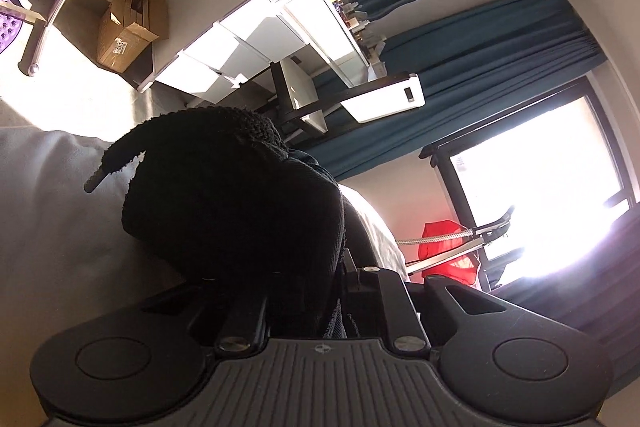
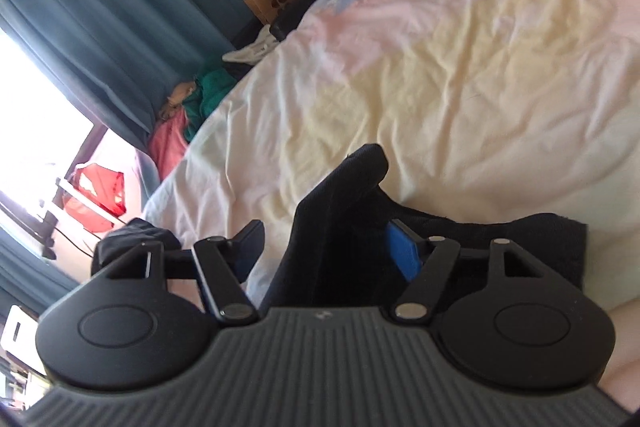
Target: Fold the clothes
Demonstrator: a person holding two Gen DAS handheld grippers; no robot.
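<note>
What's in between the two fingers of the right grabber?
In the right wrist view, a fold of the black garment stands between the open right gripper's fingers, above the pale bedsheet.

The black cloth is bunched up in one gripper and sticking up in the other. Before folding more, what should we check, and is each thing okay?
1. Left gripper shut on the black cloth: ok, the cloth bunches up out of the closed jaws.
2. Right gripper open: ok, its jaws stand wide apart.
3. Right gripper free of the cloth: cannot tell, a black fold stands between its fingers.
4. Room on the bedspread to lay the cloth down: ok, it is bare ahead.
5. Cloth flat and smooth: not ok, it is bunched and creased.
</note>
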